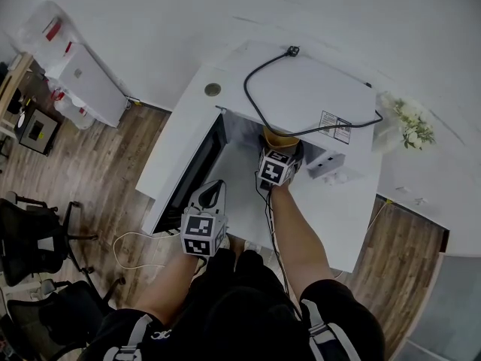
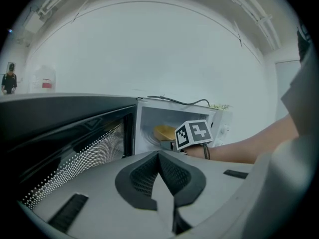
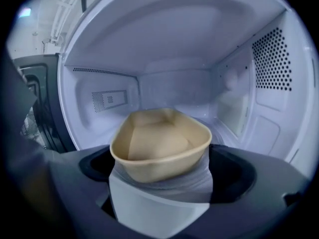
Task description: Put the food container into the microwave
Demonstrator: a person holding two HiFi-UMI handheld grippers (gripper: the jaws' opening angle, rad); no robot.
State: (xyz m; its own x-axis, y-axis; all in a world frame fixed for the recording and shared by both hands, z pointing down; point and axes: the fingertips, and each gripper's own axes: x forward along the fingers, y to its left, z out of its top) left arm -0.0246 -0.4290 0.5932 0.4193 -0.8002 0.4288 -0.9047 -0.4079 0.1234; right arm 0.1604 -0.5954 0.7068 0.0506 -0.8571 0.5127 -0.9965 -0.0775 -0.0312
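Note:
A tan food container [image 3: 159, 146] sits pinched between the jaws of my right gripper [image 3: 160, 182], which is shut on it. The container is inside the open white microwave [image 3: 174, 88], just above the cavity floor. From the head view the right gripper [image 1: 279, 158] reaches into the microwave [image 1: 316, 96], and the container [image 1: 279, 137] shows at the opening. The dark door [image 1: 192, 171] hangs open to the left. My left gripper [image 1: 213, 194] is beside the door's front edge, shut with nothing in it. In the left gripper view the left gripper [image 2: 160, 158] faces the container [image 2: 164, 132].
A black power cable [image 1: 255, 104] loops over the microwave's top. The microwave stands on a white table [image 1: 353, 224]. White flowers [image 1: 409, 122] are at the right, black office chairs [image 1: 30, 239] on the wood floor at the left, and a white cabinet [image 1: 86, 81] behind.

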